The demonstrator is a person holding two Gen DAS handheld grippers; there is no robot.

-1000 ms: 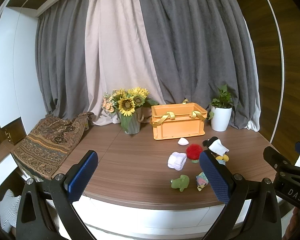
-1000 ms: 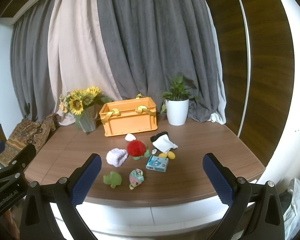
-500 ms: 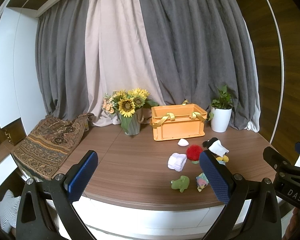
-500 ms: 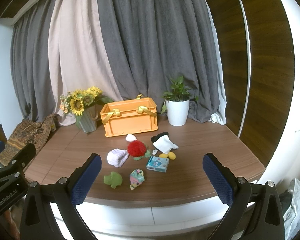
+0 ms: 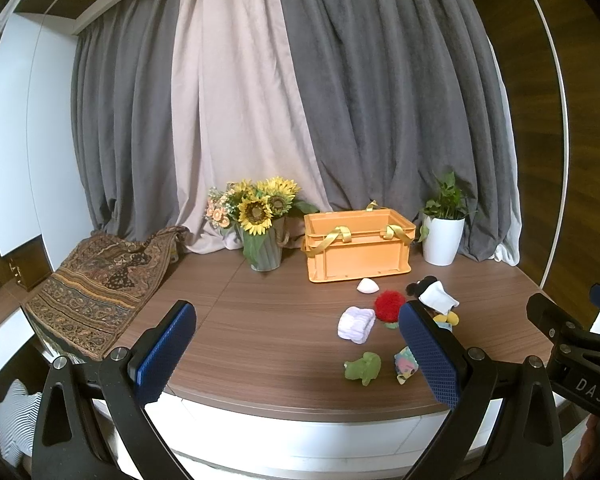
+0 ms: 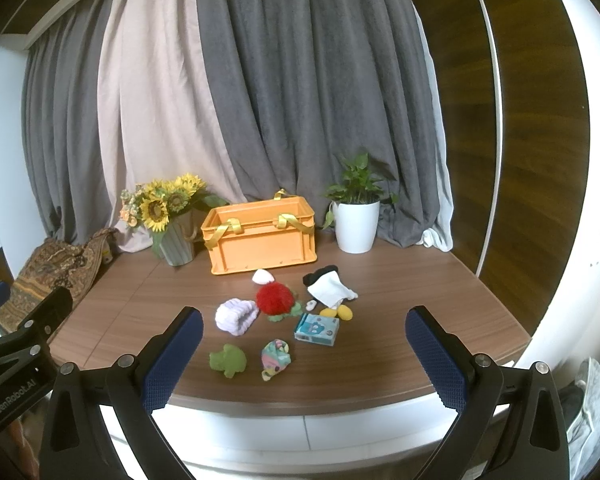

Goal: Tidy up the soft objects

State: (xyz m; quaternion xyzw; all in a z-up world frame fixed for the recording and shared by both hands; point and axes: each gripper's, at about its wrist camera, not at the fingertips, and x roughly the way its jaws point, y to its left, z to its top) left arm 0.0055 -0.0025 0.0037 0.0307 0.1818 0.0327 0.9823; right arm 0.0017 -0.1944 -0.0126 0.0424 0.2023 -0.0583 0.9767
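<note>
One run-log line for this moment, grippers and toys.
left gripper: open, empty | right gripper: open, empty | orange plastic crate: behind the toys | green plush frog: on the wooden table, nearest

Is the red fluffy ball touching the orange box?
Apart. The right wrist view shows bare table between the red fluffy ball and the orange box.

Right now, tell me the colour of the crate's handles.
Yellow ribbon-like handles on the orange crate; clearest in the right wrist view.
</note>
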